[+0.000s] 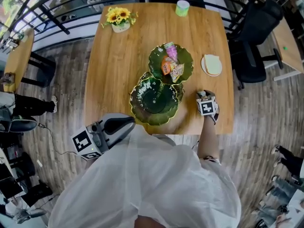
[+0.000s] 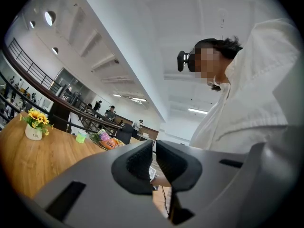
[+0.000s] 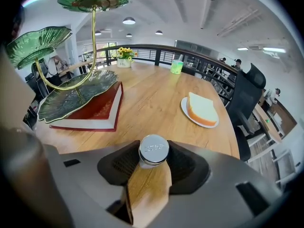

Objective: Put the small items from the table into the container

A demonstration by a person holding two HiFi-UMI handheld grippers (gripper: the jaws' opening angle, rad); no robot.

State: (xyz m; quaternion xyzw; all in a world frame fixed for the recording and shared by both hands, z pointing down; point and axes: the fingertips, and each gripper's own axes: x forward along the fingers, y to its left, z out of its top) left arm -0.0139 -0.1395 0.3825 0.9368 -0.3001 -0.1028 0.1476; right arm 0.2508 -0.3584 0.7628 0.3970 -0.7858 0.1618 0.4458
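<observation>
A small silver-capped item stands on the bench between the jaws of the right gripper, which seem to press the cap's 2 sides. Its lower body is hidden. Near it, the green leaf-dish stand sits on a red book, with snack packets in 1 upper dish. The jaws of the left gripper are almost together, holding nothing.

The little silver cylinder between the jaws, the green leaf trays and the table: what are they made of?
The cylinder: polished metal by the look; bright, mirror-like top with faint stamped marks. The leaf trays: glossy, ribbed green, probably glass or glazed ceramic, on a thin gold stem, likely metal. The table: pale wood or bamboo, smooth finish; fine grain lines show.
</observation>
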